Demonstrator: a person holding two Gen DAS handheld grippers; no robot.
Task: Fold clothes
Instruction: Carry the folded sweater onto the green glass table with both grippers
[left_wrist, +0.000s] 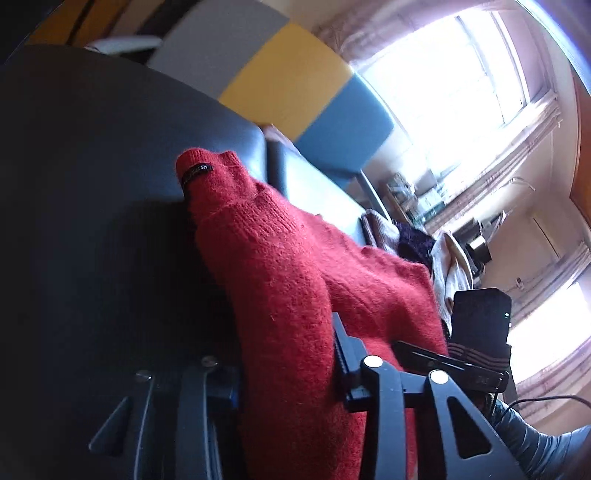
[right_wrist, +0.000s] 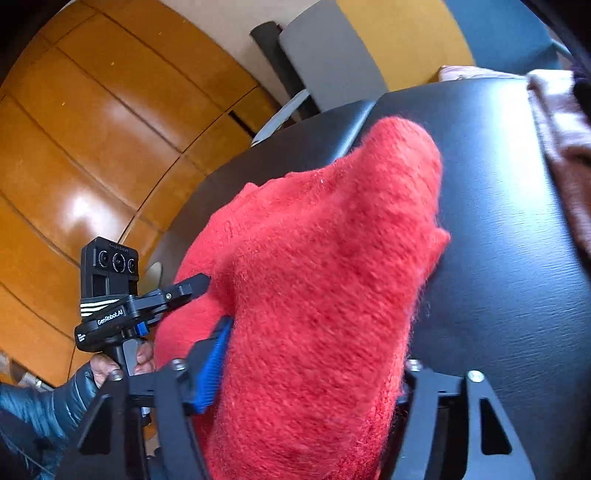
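Observation:
A red knit sweater (left_wrist: 295, 280) hangs between my two grippers over a black table (left_wrist: 92, 166). My left gripper (left_wrist: 288, 384) is shut on one edge of the sweater, whose cloth fills the gap between its fingers. My right gripper (right_wrist: 306, 384) is shut on the sweater (right_wrist: 332, 258) too. The sweater's cuff with a black label (left_wrist: 197, 171) touches the table. In the right wrist view the left gripper (right_wrist: 199, 286) bites the sweater's far edge. In the left wrist view the right gripper's body (left_wrist: 476, 332) shows behind the sweater.
A pile of other clothes (left_wrist: 413, 240) lies on the table's far side; it also shows in the right wrist view (right_wrist: 561, 147). Chairs with grey, yellow and blue backs (left_wrist: 288, 85) stand behind the table. Wooden wall panels (right_wrist: 92, 129) are at left.

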